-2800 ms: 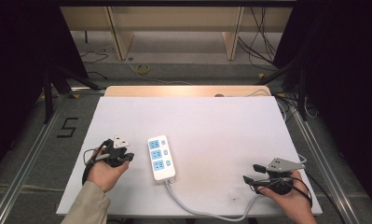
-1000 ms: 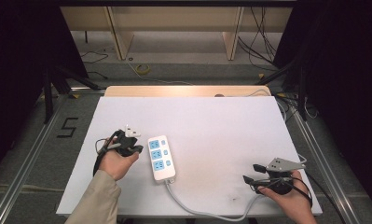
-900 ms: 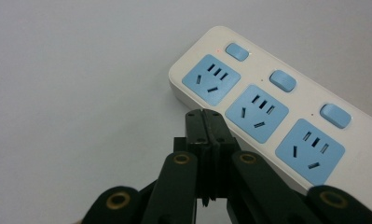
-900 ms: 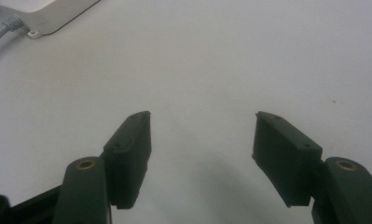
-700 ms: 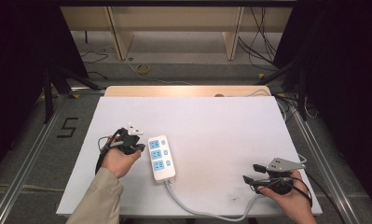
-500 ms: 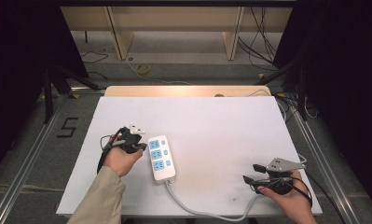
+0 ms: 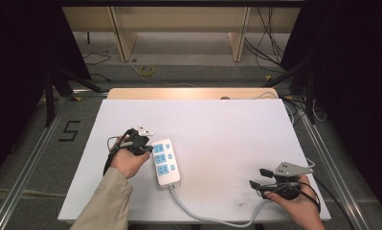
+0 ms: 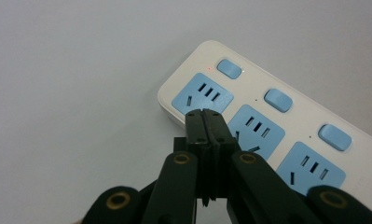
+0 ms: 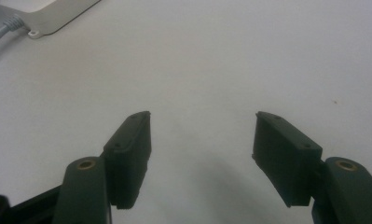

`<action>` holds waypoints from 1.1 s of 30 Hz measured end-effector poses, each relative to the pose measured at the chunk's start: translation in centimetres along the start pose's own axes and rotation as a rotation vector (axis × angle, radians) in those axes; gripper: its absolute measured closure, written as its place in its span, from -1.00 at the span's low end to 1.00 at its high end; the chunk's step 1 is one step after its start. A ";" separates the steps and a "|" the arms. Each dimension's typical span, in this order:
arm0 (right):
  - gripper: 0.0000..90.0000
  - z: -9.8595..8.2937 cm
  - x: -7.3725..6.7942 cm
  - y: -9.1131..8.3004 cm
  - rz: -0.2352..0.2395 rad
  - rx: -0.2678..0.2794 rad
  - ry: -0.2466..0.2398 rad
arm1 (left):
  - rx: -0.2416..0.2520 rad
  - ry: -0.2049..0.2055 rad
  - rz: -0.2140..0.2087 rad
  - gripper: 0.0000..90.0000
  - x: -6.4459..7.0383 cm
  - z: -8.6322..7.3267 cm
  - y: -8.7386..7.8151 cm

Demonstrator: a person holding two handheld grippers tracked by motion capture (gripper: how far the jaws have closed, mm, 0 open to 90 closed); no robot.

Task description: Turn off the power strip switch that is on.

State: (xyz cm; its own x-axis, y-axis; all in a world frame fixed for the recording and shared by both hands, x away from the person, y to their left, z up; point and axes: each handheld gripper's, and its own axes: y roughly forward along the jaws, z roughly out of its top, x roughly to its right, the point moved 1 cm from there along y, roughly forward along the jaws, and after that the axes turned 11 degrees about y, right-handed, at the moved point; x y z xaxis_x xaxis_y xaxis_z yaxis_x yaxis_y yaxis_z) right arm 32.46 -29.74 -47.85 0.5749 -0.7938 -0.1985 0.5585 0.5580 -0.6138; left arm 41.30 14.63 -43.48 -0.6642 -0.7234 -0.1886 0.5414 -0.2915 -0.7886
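Tongs in the person's left hand, the left tongs, have their two black jaws pressed flat together with nothing between them, the tip hanging just over the end socket of a white power strip, at the strip's edge. In the left gripper view that strip shows three blue sockets in a row, each with a blue switch button beside it, and a small red light near the end button. From the high view the left tongs sit at the far end of the power strip, which lies on the white desk left of its middle, running roughly from the far edge toward the near edge. Its grey cord leaves the near end and curves along the near edge toward the right. The right tongs have their jaws spread wide apart, holding nothing, above bare desk surface; a corner of the strip and its cord show far off at that view's upper left. In the high view the right tongs rest near the desk's near right corner in the person's right hand.
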 end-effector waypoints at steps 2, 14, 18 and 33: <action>-0.16 0.0 0.0 0.0 0.000 -0.001 0.001 | -0.004 0.005 0.000 1.00 0.0 0.1 0.1; -0.16 0.0 0.0 0.0 0.001 -0.003 0.000 | -0.029 0.033 -0.010 1.00 0.3 1.1 1.1; -0.16 0.0 -0.1 0.1 0.001 -0.003 0.000 | -0.034 0.033 -0.013 1.00 0.2 1.4 1.3; -0.16 0.0 -0.1 0.1 0.001 -0.004 -0.001 | -0.060 0.043 -0.025 1.00 0.1 2.0 2.1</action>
State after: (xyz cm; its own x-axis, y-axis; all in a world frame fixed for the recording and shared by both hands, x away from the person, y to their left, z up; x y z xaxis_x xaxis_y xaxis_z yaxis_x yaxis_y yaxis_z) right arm 32.48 -29.64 -47.87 0.5757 -0.7932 -0.1984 0.5554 0.5575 -0.6171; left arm 43.39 12.68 -43.97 -0.6994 -0.6884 -0.1920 0.4930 -0.2702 -0.8270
